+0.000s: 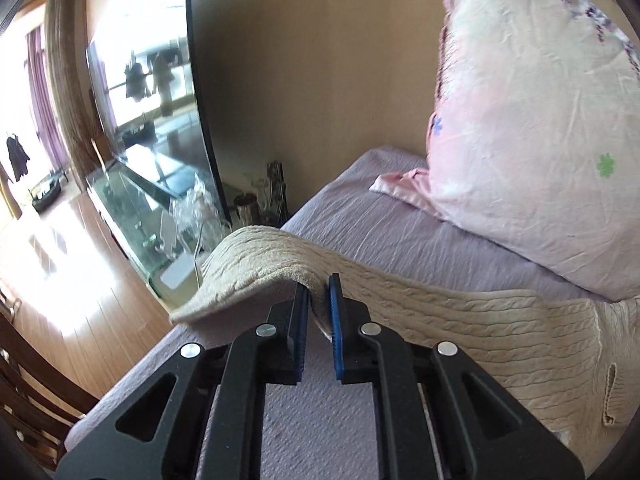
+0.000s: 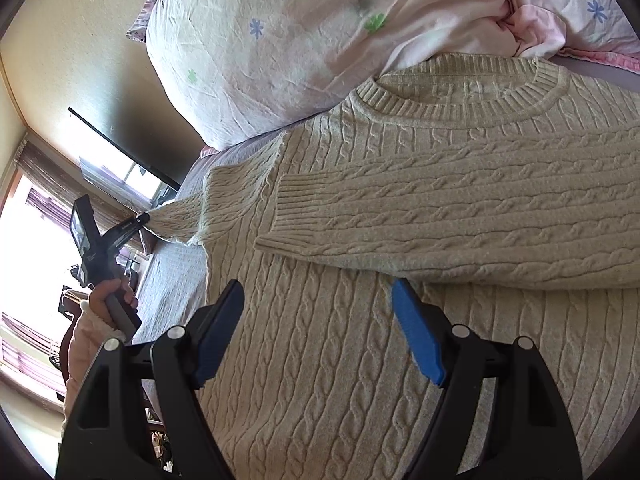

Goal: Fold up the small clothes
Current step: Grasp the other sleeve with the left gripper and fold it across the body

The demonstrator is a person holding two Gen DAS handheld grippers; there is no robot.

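A cream cable-knit sweater point(image 2: 400, 208) lies flat on the lilac bed, collar toward the pillows. One sleeve point(image 2: 460, 220) is folded across its chest. My left gripper point(image 1: 319, 296) is shut on the other sleeve point(image 1: 256, 256) and holds it lifted above the bed's left edge. It also shows in the right wrist view point(image 2: 144, 218), gripping the sleeve end. My right gripper point(image 2: 318, 296) is open and empty, hovering just above the sweater's body below the folded sleeve.
Pink flowered pillows point(image 2: 280, 40) lean at the head of the bed point(image 1: 380, 216). A glass stand point(image 1: 132, 200) and a dark TV screen point(image 1: 152, 80) stand left of the bed. A wooden chair point(image 1: 28, 384) is at the lower left.
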